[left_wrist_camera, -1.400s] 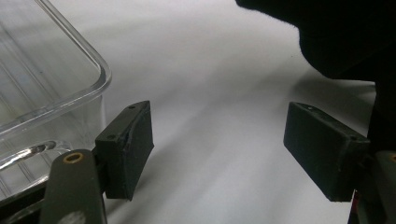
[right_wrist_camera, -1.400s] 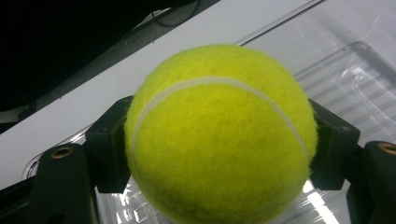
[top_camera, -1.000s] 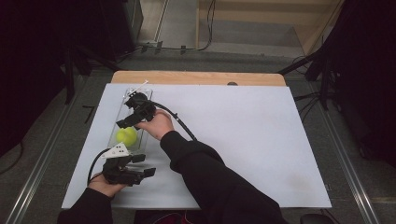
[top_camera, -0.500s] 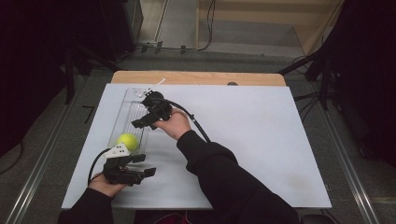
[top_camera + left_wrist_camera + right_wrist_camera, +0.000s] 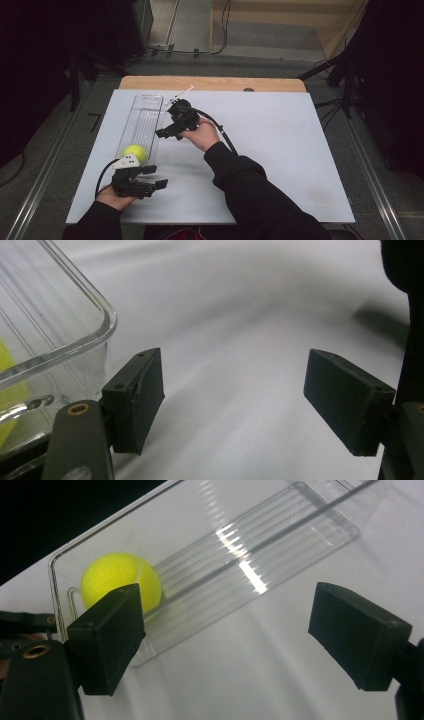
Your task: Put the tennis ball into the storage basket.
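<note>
High view, listed left to right. Left gripper point(image 5: 161, 177): held low at the near left of the white table point(image 5: 280, 150), close to the table's front edge, jaws spread wide with nothing between them. Clear tray point(image 5: 145, 107): a long narrow container laid lengthwise along the left part of the table, its far end near the wooden strip point(image 5: 210, 82) at the back edge. Tennis ball point(image 5: 134, 153): yellow, seen at the near end of the tray, just beyond the left gripper. Right gripper point(image 5: 162, 131): held just beside the tray's right wall, jaws parted and empty, having just been closing. Right half of the table: bare white surface, open out to the right edge.
</note>
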